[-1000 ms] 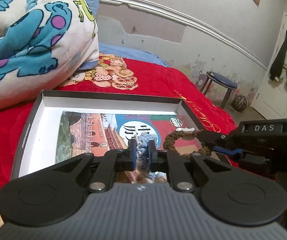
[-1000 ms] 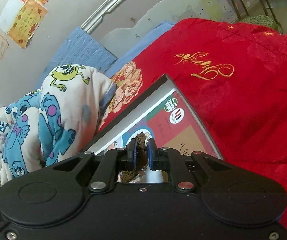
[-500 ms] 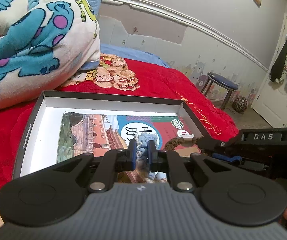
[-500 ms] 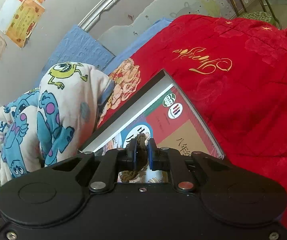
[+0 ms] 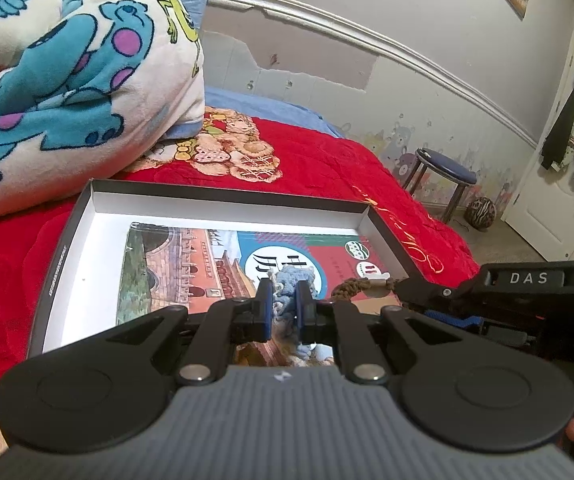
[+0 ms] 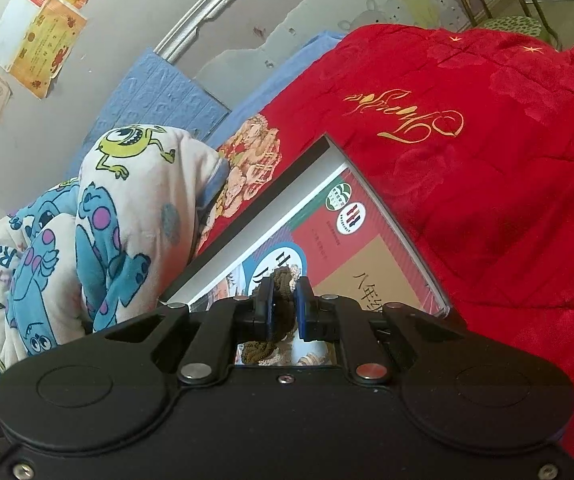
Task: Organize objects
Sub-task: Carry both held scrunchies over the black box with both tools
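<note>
The left gripper (image 5: 285,304) is clamping a pale blue knitted piece (image 5: 287,280) between its blue pads, holding it above a shallow box (image 5: 63,256) with dark outer walls and a white inside, which is lying on the red bedspread (image 5: 327,160). The right gripper (image 6: 285,308) is pinching a brown braided cord (image 6: 281,280) tight between its own pads; in the left wrist view that cord (image 5: 351,285) is reaching out from the right gripper's tip (image 5: 419,289) over the box's right side. A colourful textbook (image 5: 191,264) with a building picture and Chinese characters is lying flat on the box's floor, under both held things. A folded cartoon-monster blanket (image 5: 67,72) is sitting on the bed beyond the box's far left corner. A blue-topped stool (image 5: 443,168) is standing on the floor past the bed, near a white door (image 5: 567,160) with dark clothes hanging on it.
</note>
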`<action>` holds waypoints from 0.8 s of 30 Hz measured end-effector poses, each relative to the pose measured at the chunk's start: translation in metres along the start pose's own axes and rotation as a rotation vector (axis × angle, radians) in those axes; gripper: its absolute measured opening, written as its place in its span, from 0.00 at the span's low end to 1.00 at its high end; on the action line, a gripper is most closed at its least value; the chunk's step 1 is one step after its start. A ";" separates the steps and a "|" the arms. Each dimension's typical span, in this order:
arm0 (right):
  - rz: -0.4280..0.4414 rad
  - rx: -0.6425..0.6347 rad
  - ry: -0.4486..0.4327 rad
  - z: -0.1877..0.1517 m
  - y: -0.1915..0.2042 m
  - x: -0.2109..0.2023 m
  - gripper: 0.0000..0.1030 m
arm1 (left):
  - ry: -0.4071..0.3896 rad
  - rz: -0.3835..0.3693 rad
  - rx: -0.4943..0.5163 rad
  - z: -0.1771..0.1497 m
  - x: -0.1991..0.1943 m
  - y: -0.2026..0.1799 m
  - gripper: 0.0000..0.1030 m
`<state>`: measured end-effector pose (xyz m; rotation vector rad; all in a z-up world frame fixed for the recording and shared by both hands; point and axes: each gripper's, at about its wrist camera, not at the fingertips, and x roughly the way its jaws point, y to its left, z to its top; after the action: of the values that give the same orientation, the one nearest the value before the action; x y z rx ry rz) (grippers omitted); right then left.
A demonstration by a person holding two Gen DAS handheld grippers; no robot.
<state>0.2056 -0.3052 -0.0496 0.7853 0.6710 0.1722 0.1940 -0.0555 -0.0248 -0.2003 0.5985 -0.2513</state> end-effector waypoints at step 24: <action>-0.032 -0.013 0.053 -0.006 -0.003 0.013 0.11 | 0.065 0.007 0.032 -0.014 0.017 0.001 0.16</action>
<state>0.2115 -0.2992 -0.0610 0.7594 0.7318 0.1683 0.1994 -0.0610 -0.0454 -0.1599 0.6594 -0.2609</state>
